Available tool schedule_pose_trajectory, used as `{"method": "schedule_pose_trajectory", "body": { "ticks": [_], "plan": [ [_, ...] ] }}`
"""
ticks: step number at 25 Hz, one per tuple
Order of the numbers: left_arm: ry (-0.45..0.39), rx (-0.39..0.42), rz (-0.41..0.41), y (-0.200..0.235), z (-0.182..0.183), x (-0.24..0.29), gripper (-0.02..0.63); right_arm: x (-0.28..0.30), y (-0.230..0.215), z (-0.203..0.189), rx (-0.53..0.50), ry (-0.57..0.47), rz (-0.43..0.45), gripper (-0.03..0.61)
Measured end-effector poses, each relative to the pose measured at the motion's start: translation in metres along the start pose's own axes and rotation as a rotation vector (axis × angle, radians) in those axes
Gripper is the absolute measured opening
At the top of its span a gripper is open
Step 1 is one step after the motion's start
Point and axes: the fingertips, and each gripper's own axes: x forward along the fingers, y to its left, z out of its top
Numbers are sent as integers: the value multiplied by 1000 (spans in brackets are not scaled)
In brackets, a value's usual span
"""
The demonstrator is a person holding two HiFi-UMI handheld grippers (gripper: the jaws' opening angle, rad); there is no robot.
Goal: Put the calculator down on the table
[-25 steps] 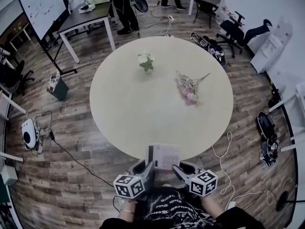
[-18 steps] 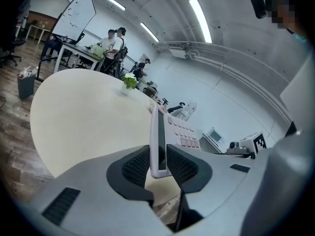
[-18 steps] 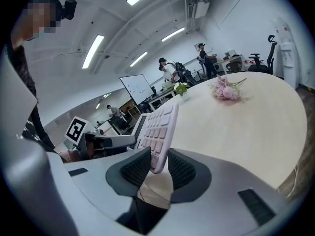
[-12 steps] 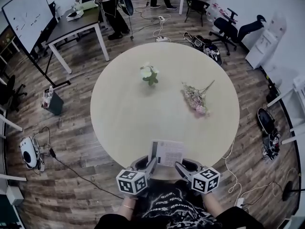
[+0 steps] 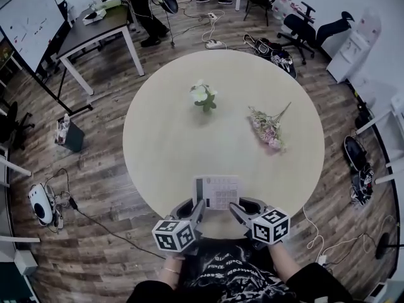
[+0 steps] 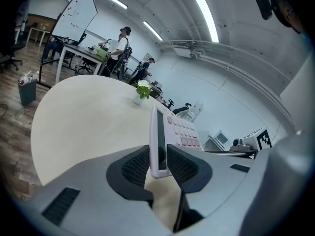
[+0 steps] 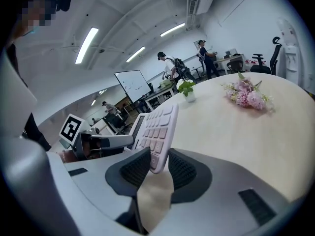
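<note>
White calculator (image 5: 218, 192) is pinched in the fingers of your left gripper (image 6: 160, 156) and right gripper (image 7: 158, 161), over the near edge of the bench (image 5: 183, 137). Lower both hands together, keeping it flat.

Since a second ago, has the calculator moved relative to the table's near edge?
Yes. The calculator has moved forward, further in over the table: before, it straddled the near edge, and now it is wholly over the tabletop.
</note>
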Motion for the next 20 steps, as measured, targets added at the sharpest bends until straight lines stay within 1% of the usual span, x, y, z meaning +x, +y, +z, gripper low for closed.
{"method": "schedule_pose_trajectory", "body": {
  "ticks": [4, 10, 16, 20],
  "plan": [
    [-30, -17, 52, 15, 14, 1, 120, 19, 0, 14, -11, 21, 17, 124],
    [-39, -6, 122, 35, 41, 9, 121, 49, -6, 38, -11, 59, 36, 129],
    [-8, 23, 160, 59, 67, 25, 123, 81, -15, 56, 79, 52, 67, 127],
    [20, 51, 171, 72, 84, 43, 123, 100, -27, 69, 145, 43, 53, 127]
  ]
}}
